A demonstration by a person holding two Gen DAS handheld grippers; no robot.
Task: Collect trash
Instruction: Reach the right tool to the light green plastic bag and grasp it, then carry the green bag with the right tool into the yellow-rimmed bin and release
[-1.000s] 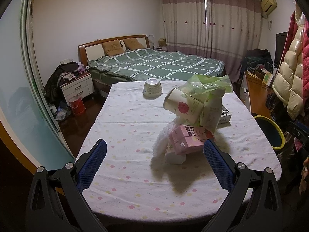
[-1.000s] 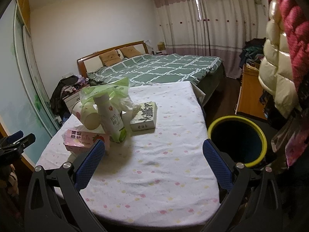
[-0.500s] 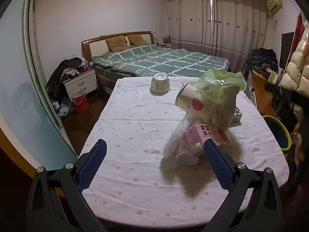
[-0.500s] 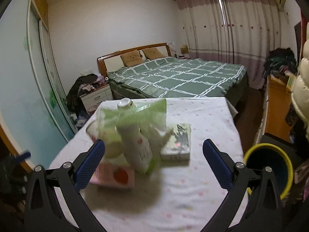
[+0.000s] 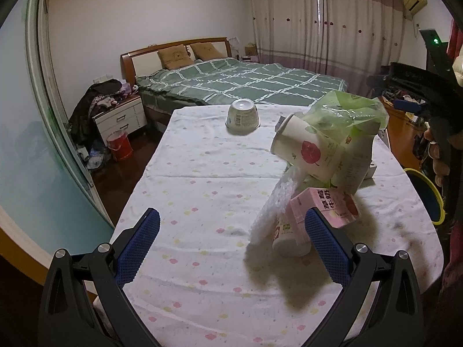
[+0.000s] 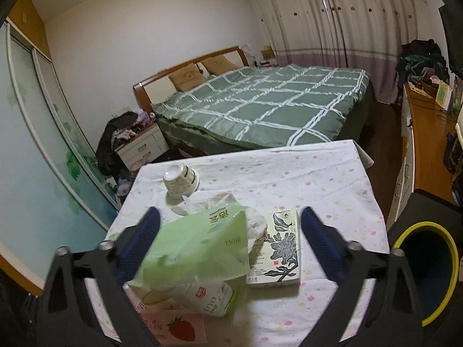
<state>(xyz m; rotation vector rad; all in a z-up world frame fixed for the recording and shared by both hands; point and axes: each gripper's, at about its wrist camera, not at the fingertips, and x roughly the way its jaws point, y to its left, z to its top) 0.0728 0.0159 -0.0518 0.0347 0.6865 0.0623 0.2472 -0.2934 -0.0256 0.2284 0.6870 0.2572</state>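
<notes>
A trash pile lies on the spotted tablecloth [image 5: 202,190]: a paper cup with a red apple [image 5: 303,153], a green plastic wrapper [image 5: 347,110], a pink strawberry carton [image 5: 330,208], a white bottle [image 5: 289,237] and crumpled clear plastic [image 5: 272,211]. My left gripper [image 5: 231,225] is open in front of the pile, its right finger beside the carton. My right gripper [image 6: 230,217] hovers over the pile with the green wrapper [image 6: 202,245] between its closing jaws; the right pad stands apart from it. The bottle [image 6: 208,297] and carton [image 6: 179,329] lie under the wrapper.
An upturned bowl [image 5: 242,117] stands at the table's far end. A flower-printed tissue box [image 6: 277,248] lies right of the pile. A yellow-rimmed bin [image 6: 428,266] stands on the floor right of the table. Beyond are a bed [image 6: 275,107], a nightstand and a wooden desk.
My right gripper has swung left from the bin side to above the pile, and its jaws have narrowed a little. The left gripper has edged closer to the pile.
</notes>
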